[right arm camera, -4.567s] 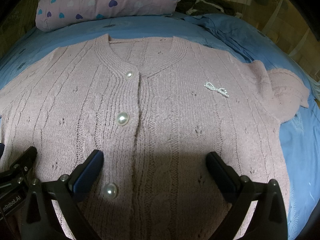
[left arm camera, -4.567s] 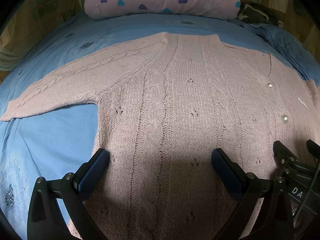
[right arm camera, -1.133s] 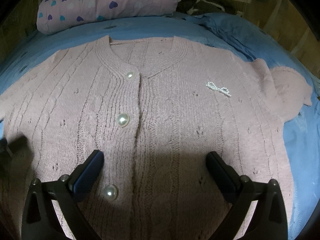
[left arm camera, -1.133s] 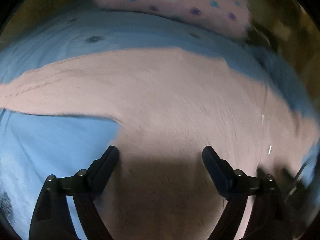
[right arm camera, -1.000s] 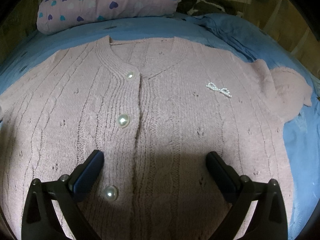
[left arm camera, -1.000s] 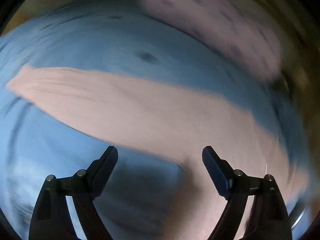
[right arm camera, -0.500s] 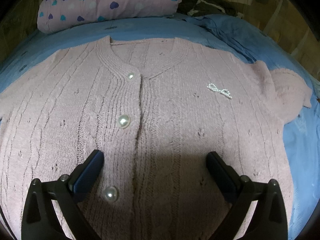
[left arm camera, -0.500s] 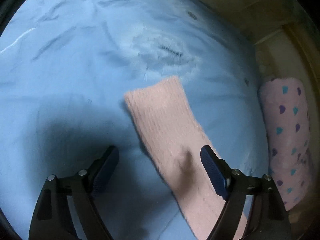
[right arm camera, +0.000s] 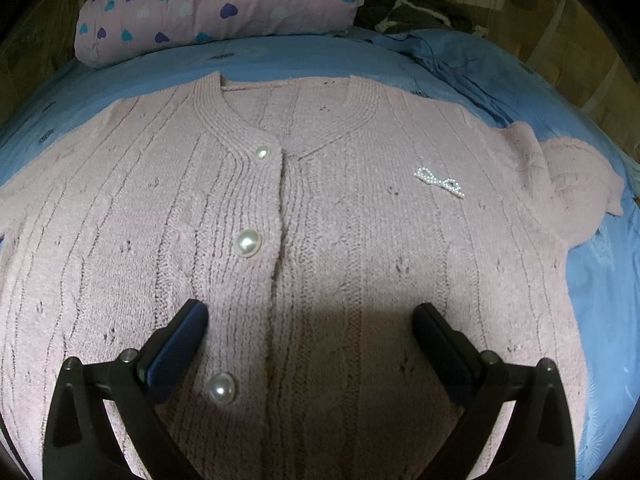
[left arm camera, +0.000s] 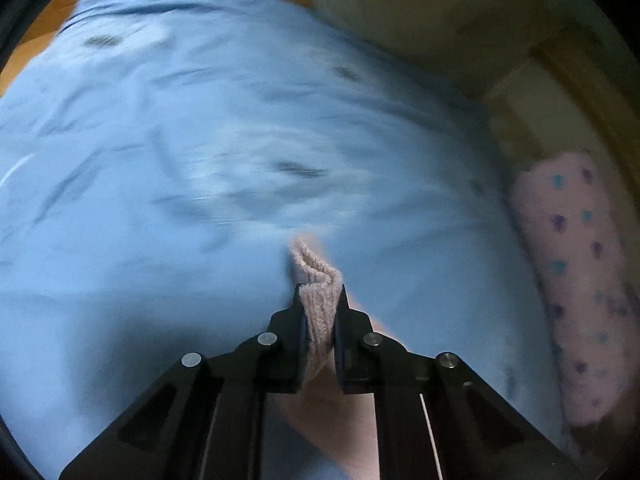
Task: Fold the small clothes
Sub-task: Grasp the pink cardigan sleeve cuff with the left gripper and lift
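Cardigan [right arm camera: 320, 240] lies flat on the bed [right arm camera: 600, 300], left gripper [left arm camera: 320, 304] clenched on what seems its cuff [left arm camera: 316, 276], right gripper [right arm camera: 310, 320] spread idle above; a thin pinch could slip.

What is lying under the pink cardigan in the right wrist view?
The pink cardigan lies flat on a blue bedsheet, which shows around its edges. Whatever is beneath its middle is covered and cannot be seen.
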Available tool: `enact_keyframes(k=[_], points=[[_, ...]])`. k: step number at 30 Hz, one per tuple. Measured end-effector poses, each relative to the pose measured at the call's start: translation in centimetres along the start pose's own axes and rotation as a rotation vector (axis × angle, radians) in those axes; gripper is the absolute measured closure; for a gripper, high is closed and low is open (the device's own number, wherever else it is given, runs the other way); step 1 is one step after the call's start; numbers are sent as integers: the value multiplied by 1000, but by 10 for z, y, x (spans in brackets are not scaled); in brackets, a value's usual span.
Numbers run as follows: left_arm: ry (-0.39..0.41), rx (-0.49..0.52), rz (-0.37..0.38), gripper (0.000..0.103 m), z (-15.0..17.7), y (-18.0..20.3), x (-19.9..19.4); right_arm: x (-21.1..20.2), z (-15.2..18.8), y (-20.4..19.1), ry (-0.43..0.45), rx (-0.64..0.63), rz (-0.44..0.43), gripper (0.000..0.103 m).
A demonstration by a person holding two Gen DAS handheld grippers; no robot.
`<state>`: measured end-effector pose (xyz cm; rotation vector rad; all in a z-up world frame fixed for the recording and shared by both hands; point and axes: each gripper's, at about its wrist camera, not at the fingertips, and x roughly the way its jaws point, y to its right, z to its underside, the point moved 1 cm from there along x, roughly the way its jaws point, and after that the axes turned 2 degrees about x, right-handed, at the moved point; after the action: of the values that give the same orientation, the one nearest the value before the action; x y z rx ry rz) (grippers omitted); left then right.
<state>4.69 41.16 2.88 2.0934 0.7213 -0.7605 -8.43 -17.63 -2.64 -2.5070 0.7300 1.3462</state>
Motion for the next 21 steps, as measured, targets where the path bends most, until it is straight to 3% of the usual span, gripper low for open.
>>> enact_keyframes(k=[5, 10, 15, 21], points=[[26, 244, 167, 103, 19, 73, -35, 0, 0, 0, 0, 0, 0, 0], [-31, 340, 377, 103, 61, 133, -86, 0, 0, 0, 0, 0, 0, 0], [-24, 472, 598, 103, 111, 184, -147, 1, 0, 0, 0, -1, 1, 0], [-129, 562, 705, 103, 156, 219, -163, 1, 0, -1, -1, 1, -1, 0]])
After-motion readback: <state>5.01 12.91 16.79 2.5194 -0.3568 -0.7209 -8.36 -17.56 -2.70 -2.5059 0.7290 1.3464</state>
